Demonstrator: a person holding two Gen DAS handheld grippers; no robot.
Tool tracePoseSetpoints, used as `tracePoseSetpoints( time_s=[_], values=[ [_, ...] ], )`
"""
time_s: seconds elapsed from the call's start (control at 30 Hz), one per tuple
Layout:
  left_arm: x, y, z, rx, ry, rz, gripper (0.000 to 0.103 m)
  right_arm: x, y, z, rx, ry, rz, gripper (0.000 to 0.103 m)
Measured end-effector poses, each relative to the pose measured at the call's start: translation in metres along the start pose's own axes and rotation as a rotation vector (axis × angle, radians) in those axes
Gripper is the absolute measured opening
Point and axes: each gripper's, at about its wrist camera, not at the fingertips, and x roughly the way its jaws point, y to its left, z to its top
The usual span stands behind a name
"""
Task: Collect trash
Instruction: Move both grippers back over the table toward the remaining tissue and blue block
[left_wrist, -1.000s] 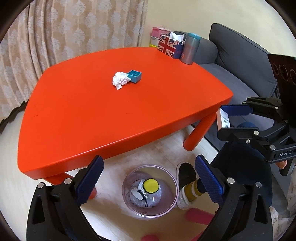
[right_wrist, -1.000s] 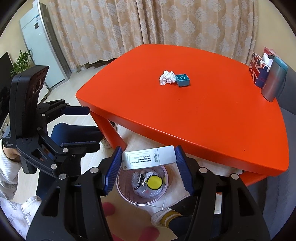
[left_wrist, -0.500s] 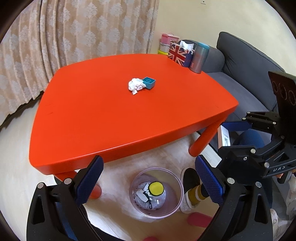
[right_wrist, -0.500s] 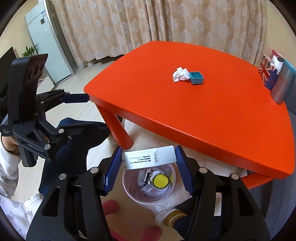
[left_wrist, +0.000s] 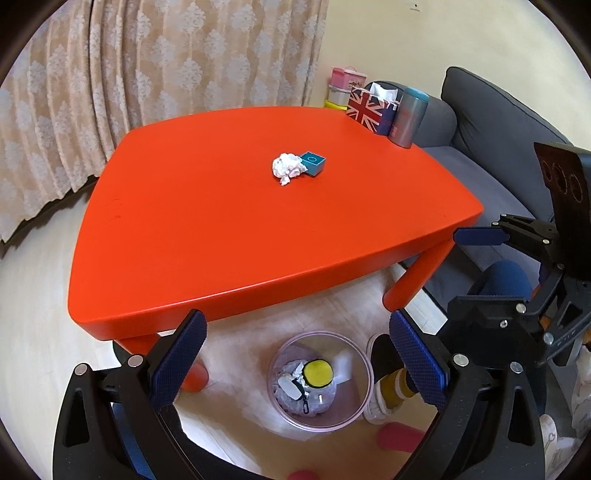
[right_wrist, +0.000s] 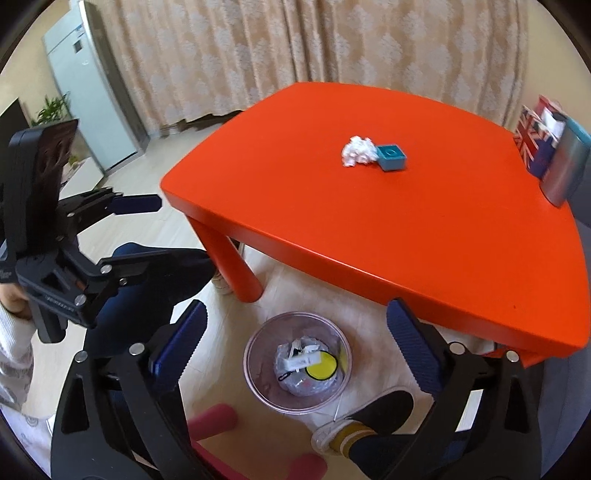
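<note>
A clear round trash bin (left_wrist: 320, 380) (right_wrist: 298, 360) stands on the floor by the orange table's near edge, holding a bag, a yellow disc and a white box (right_wrist: 303, 361). On the orange table (left_wrist: 258, 218) (right_wrist: 424, 221) lie a crumpled white tissue (left_wrist: 287, 167) (right_wrist: 357, 150) and a small teal box (left_wrist: 313, 162) (right_wrist: 390, 157), touching. My left gripper (left_wrist: 299, 363) is open and empty above the bin. My right gripper (right_wrist: 295, 354) is open and empty above the bin; it also shows at the right in the left wrist view (left_wrist: 476, 273).
A Union Jack tissue box (left_wrist: 371, 107) and a grey tumbler (left_wrist: 408, 116) stand at the table's far corner. A grey sofa (left_wrist: 498, 122) is to the right. The person's foot (right_wrist: 369, 424) is beside the bin. Curtains and a fridge (right_wrist: 92, 92) stand behind.
My right gripper opened and the white box it held dropped into the bin. Both grippers drew back and rose a little from the table.
</note>
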Motion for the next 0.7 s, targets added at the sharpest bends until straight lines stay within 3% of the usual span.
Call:
tracePoseSetpoints(
  time_s=[0.43,0.7],
  values=[
    [0.001,-0.004,0.002,0.013,0.006,-0.009,0.095,-0.006,-0.012,0.001,0.034,-0.014,-0.02,0.098],
    [0.001,-0.002,0.023,0.023,-0.005,-0.018,0.095,-0.017,-0.027,0.013,0.06,-0.034,-0.048,0.098]
  ],
)
